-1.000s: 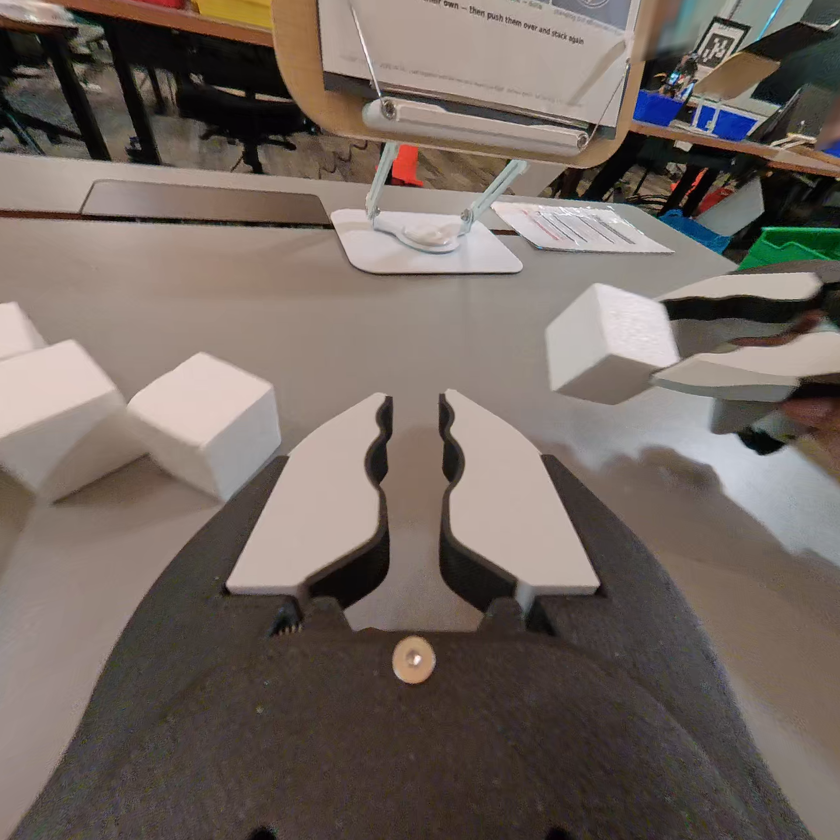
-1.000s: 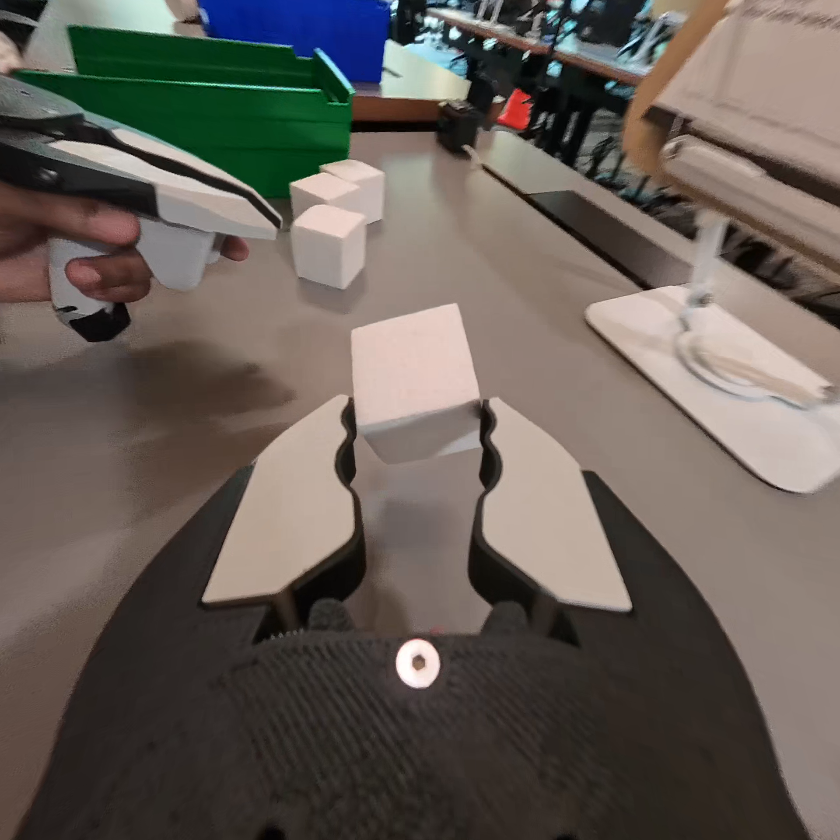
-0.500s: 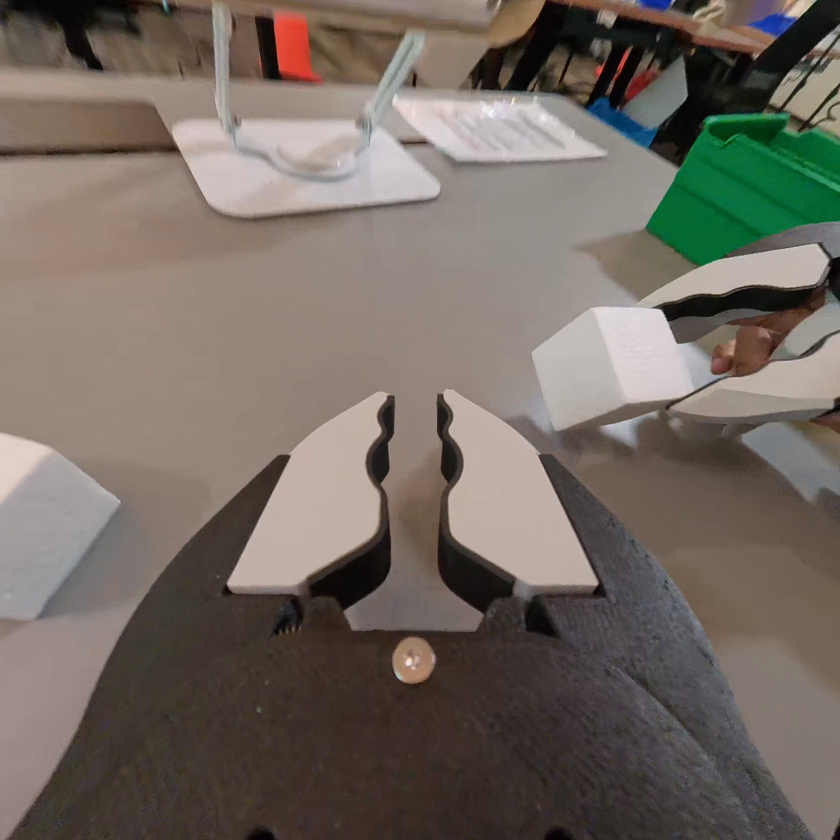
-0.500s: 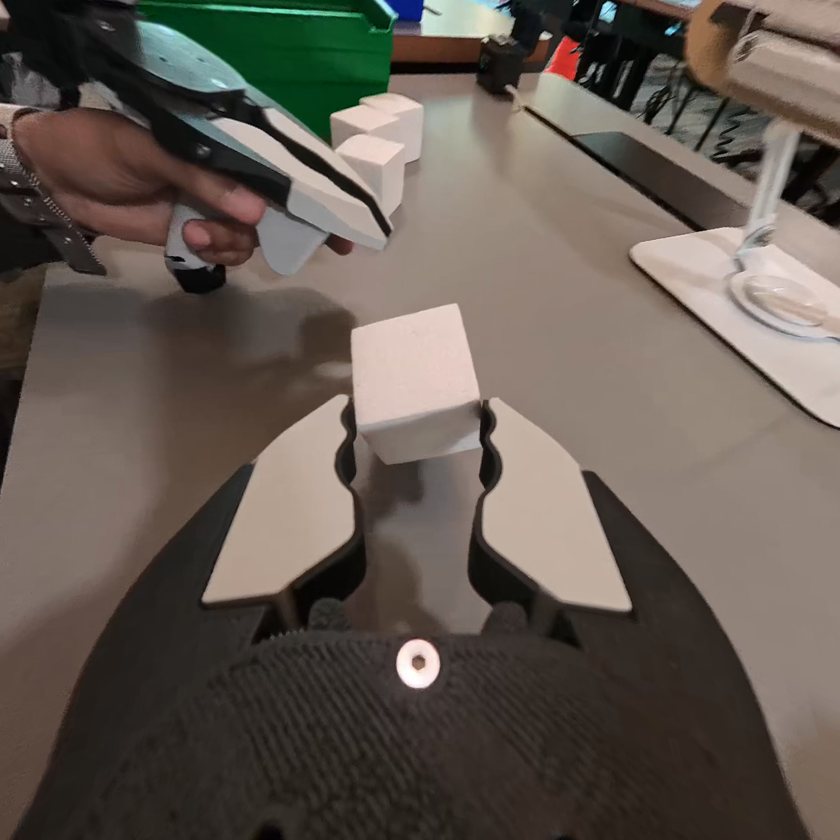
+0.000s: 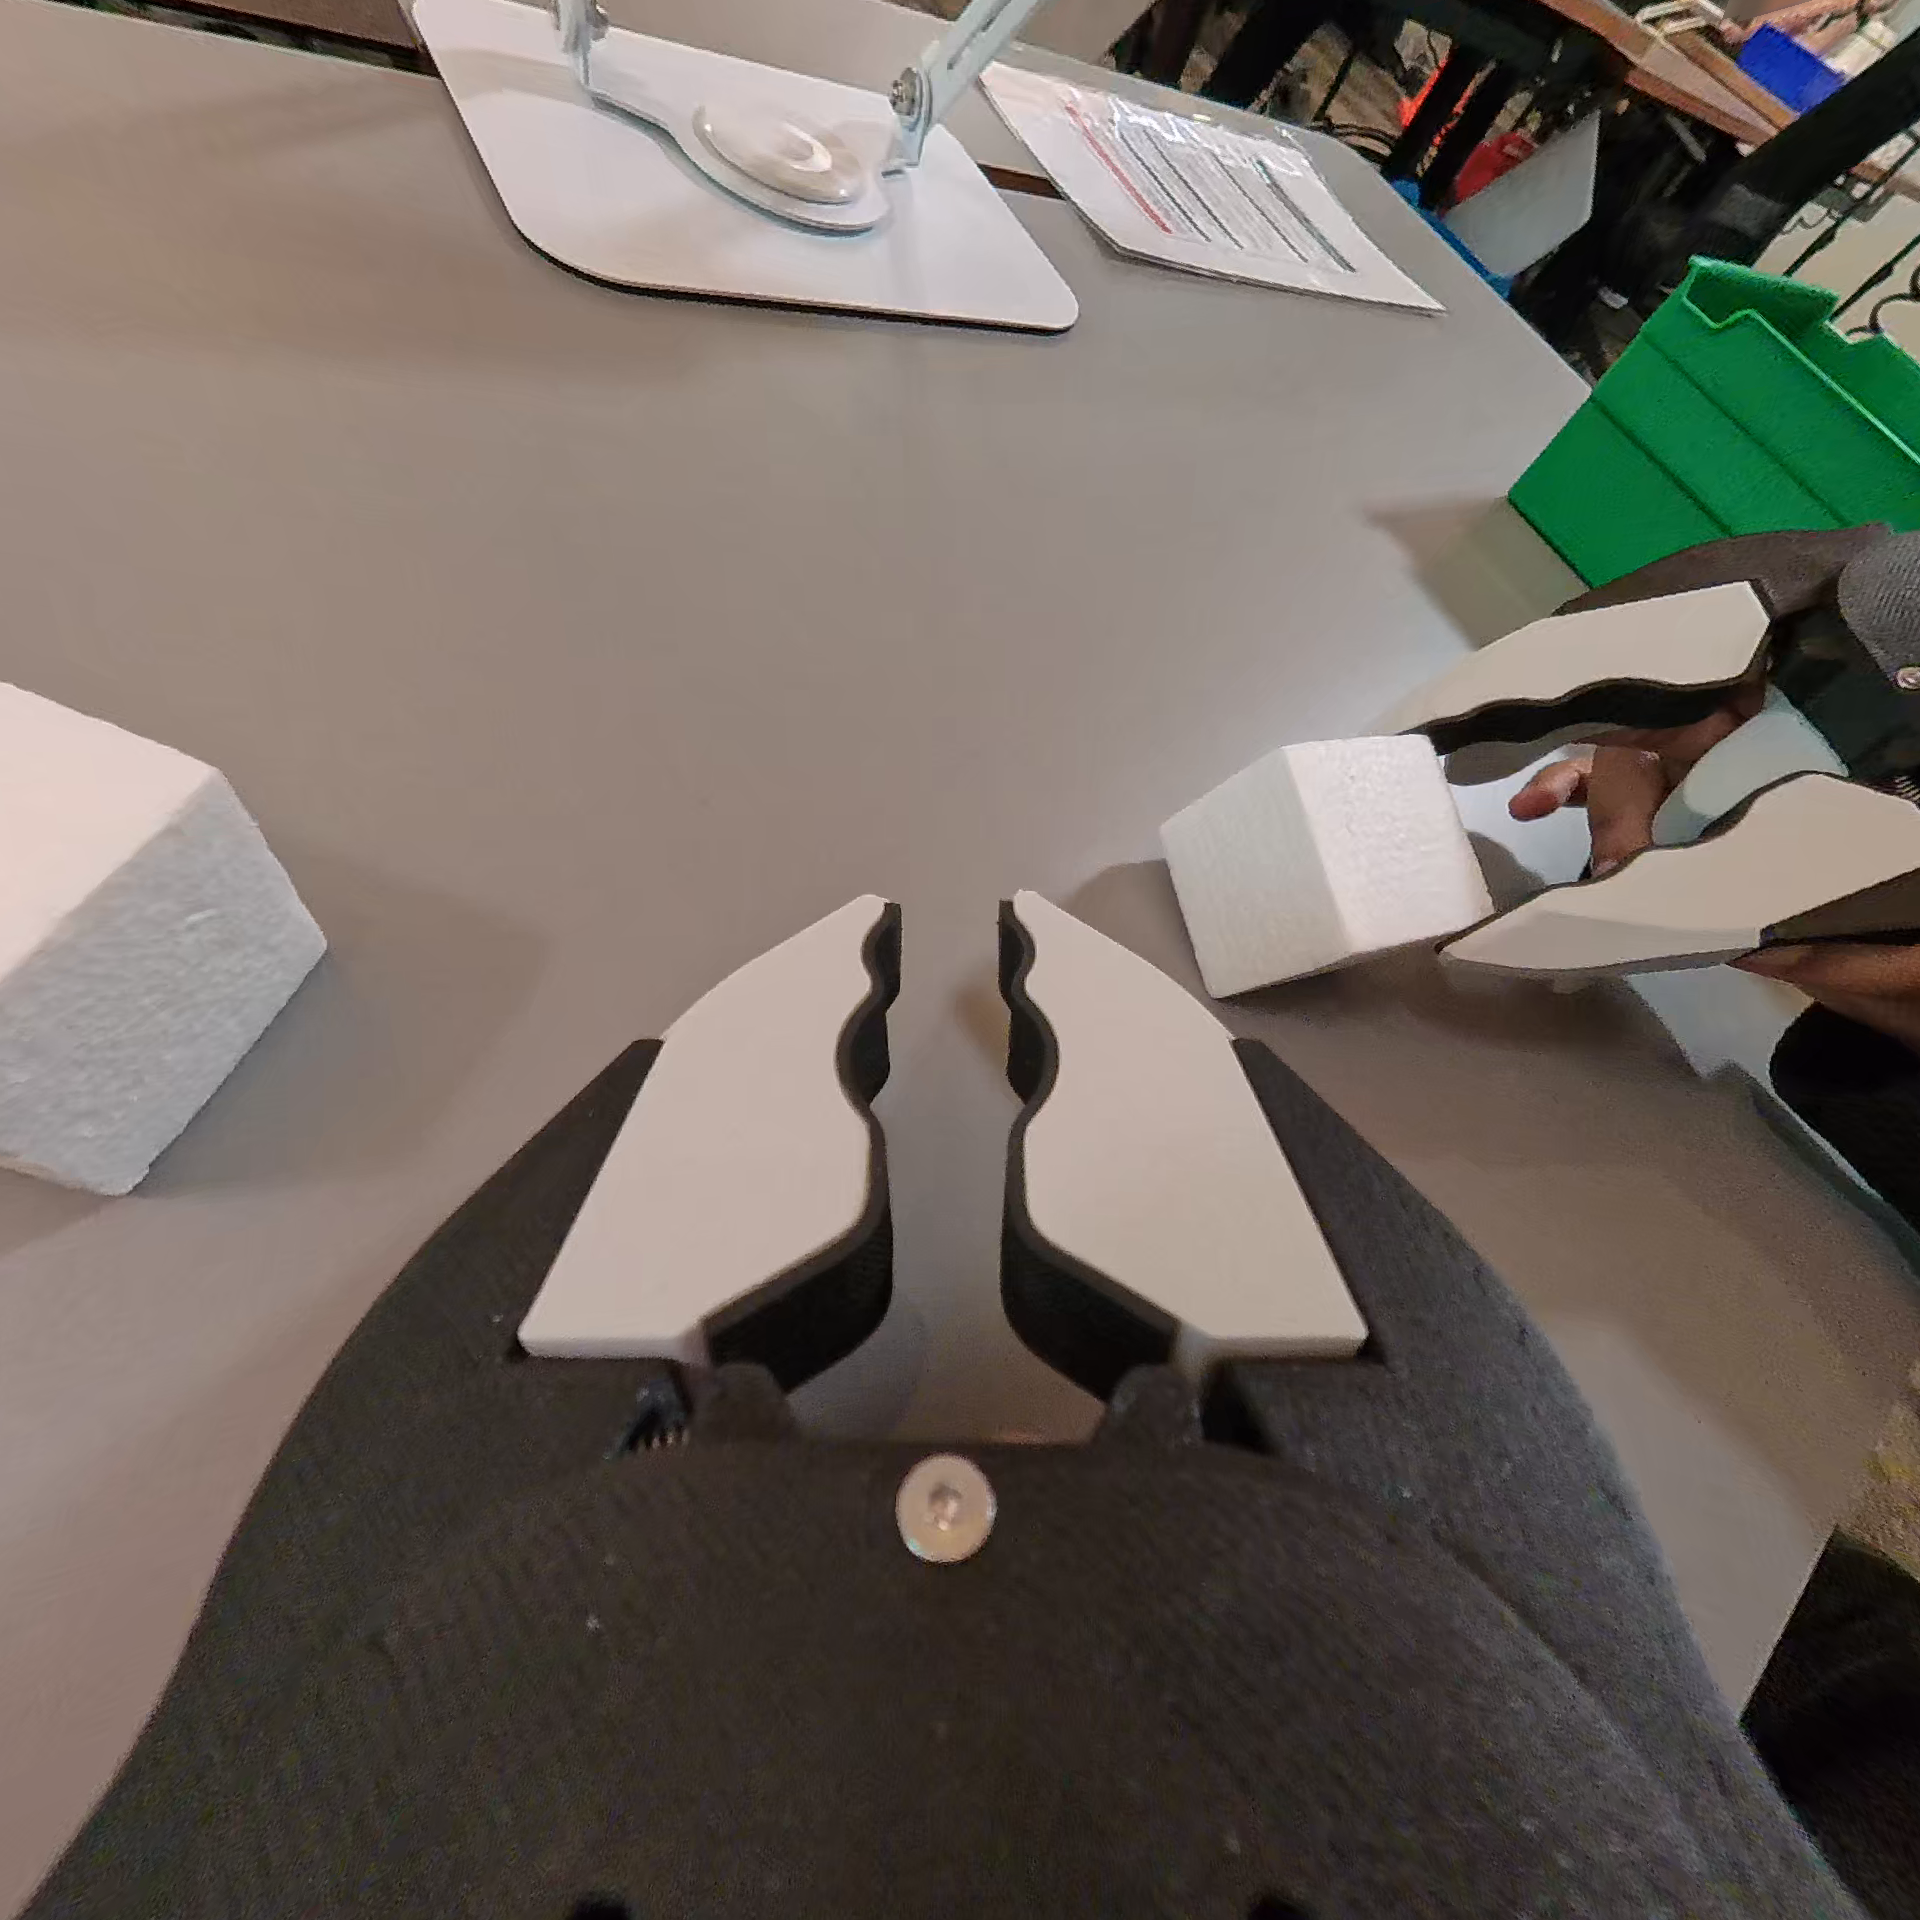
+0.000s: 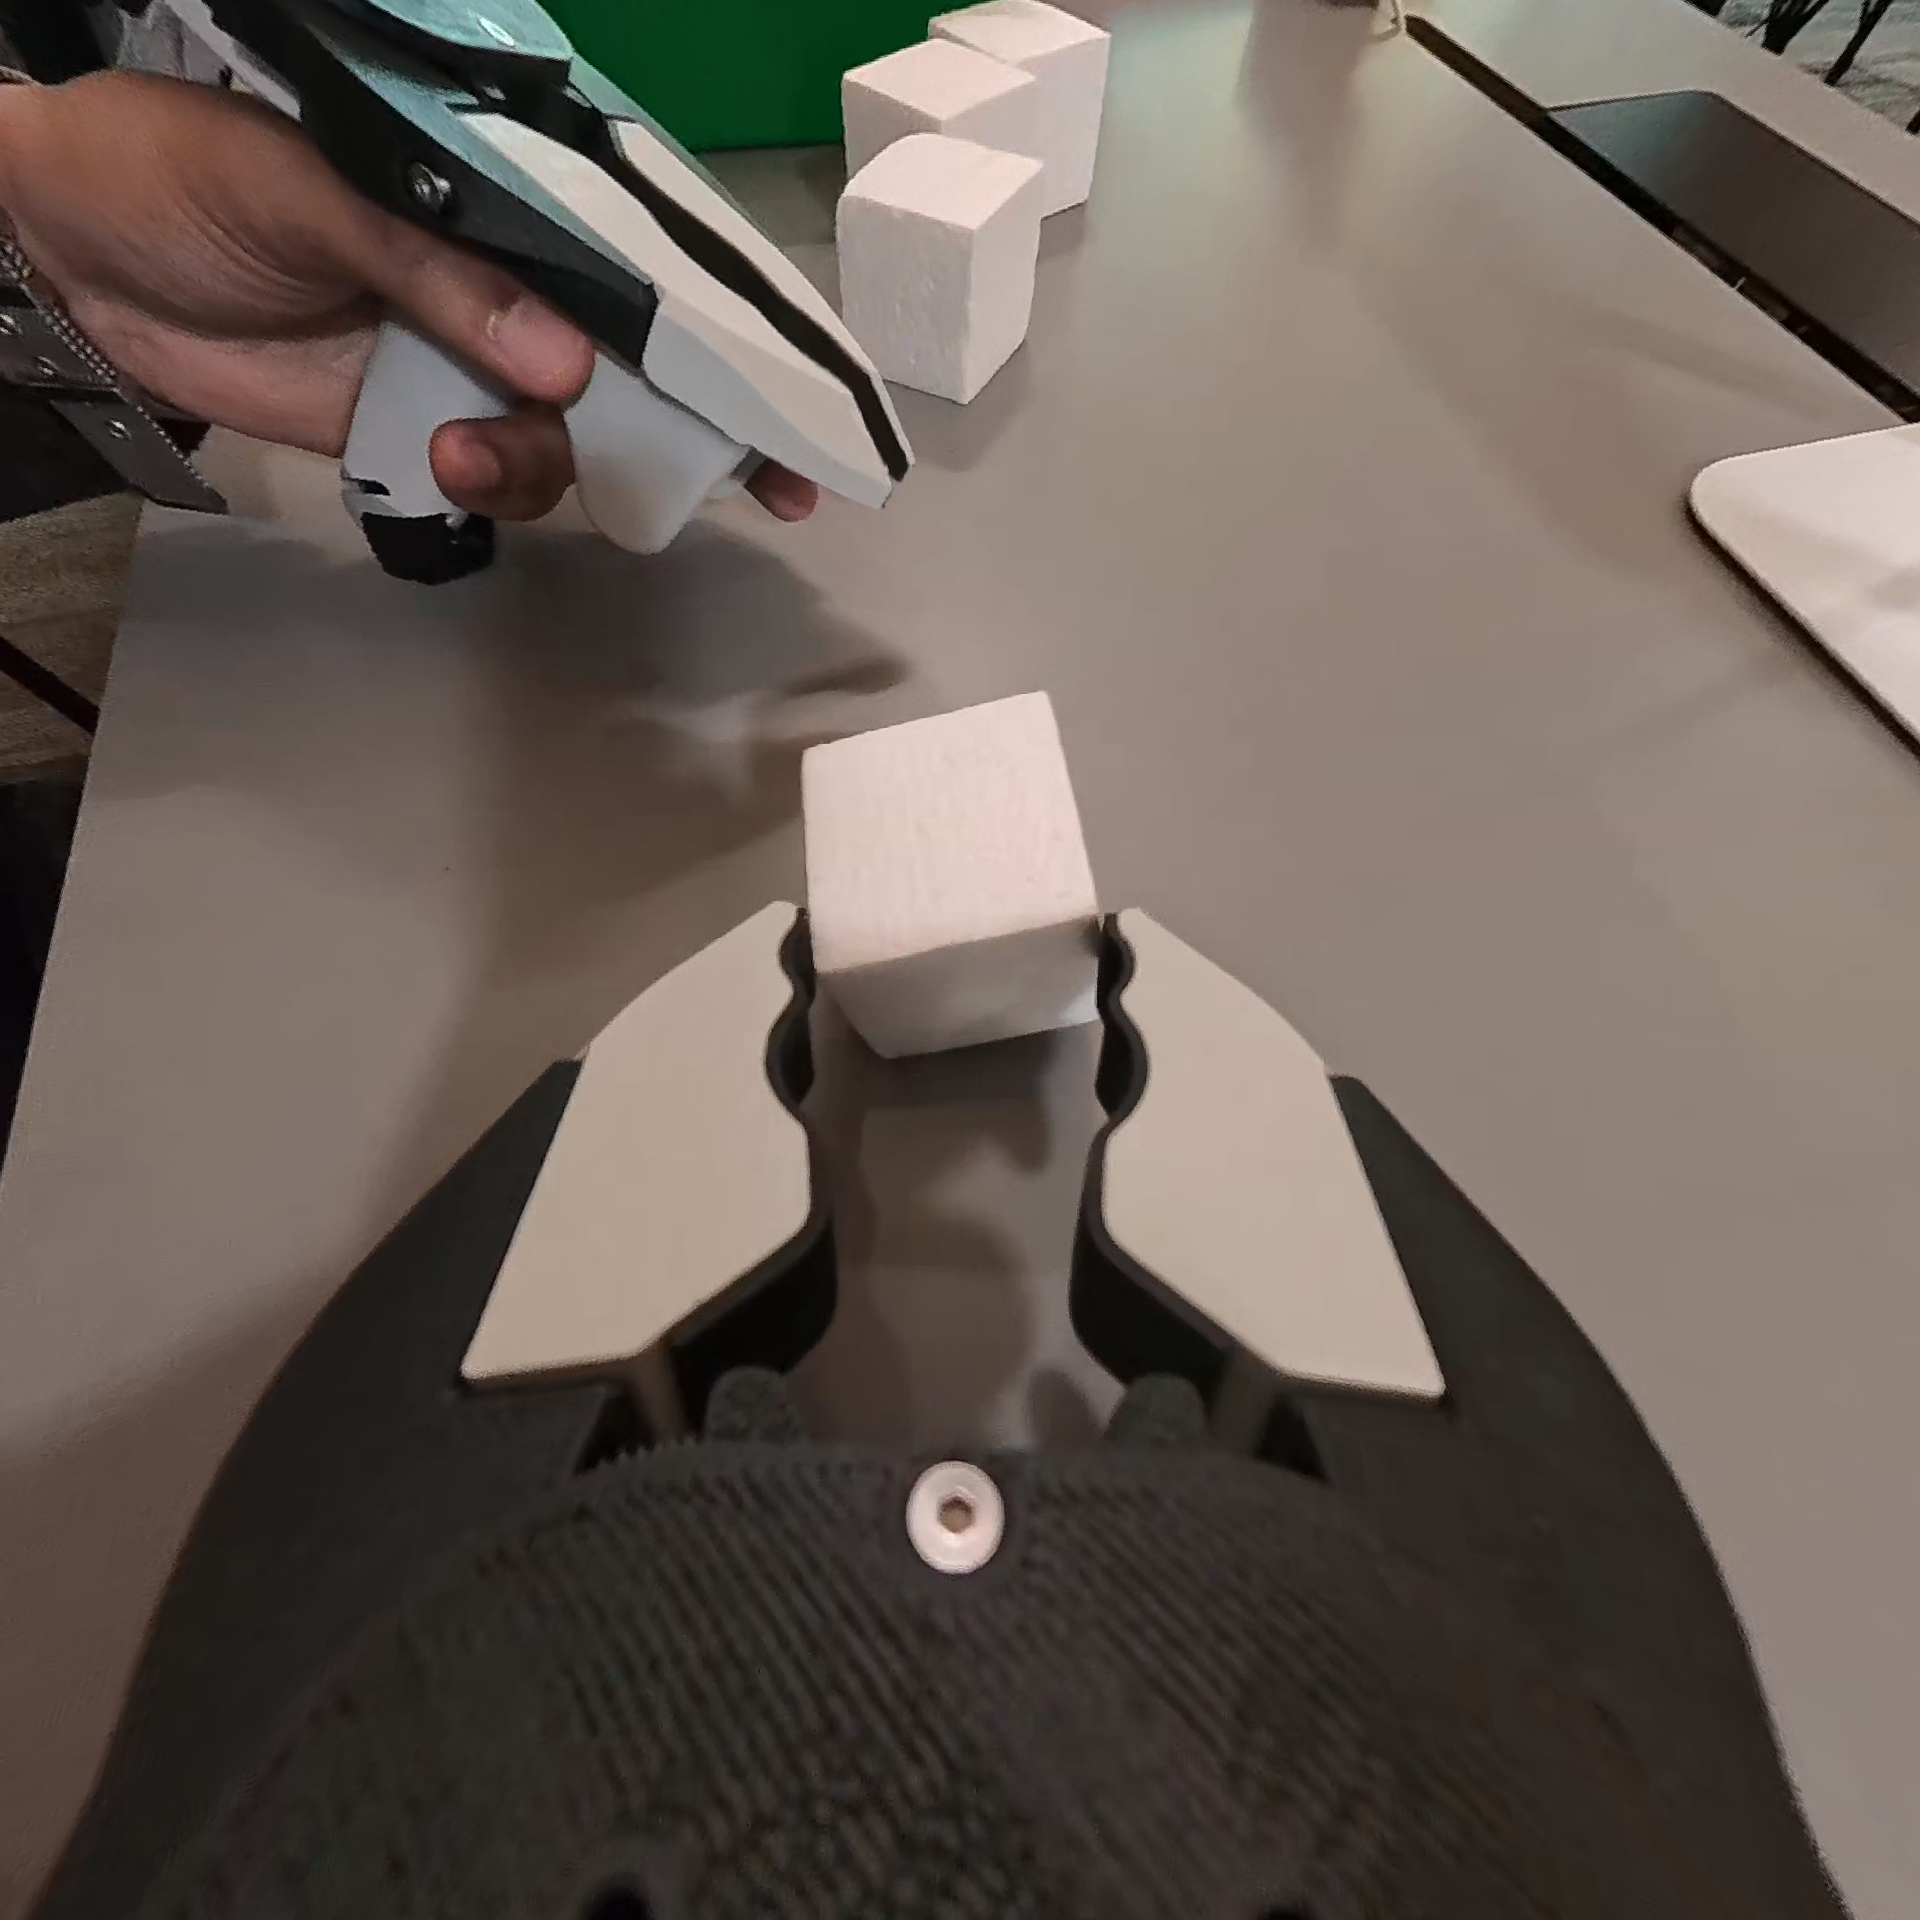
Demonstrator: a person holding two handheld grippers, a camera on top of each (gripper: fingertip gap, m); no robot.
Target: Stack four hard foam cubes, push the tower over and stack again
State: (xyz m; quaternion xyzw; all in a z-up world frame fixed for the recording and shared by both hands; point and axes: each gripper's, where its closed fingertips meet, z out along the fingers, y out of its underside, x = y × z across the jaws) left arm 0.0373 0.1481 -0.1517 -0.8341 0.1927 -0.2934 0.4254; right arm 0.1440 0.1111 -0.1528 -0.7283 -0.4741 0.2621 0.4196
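Observation:
My right gripper (image 6: 951, 925) is shut on a white foam cube (image 6: 940, 862) and holds it by its near end, low over the grey table (image 6: 1351, 727). In the left wrist view the cube (image 5: 1320, 852) sits at the tips of the right gripper (image 5: 1455, 842), its lower edge at or just above the table. My left gripper (image 5: 948, 914) is shut and empty, its fingers a narrow slit apart, hovering left of that cube. It also shows in the right wrist view (image 6: 883, 468), held in a hand. Another foam cube (image 5: 114, 935) lies to its left.
Three more foam cubes (image 6: 935, 260) stand grouped at the far side. A white stand base (image 5: 748, 197) and a laminated sheet (image 5: 1205, 177) lie farther back. A green bin (image 5: 1725, 416) stands at the right. The table edge (image 5: 1818, 1195) runs close on the right. The gap from one gripper's tips to the other's is roughly 12 cm.
The right gripper has lowered the cube toward the table. The left gripper has swung right and down, nearer the held cube; the cubes on its left have slid mostly out of view.

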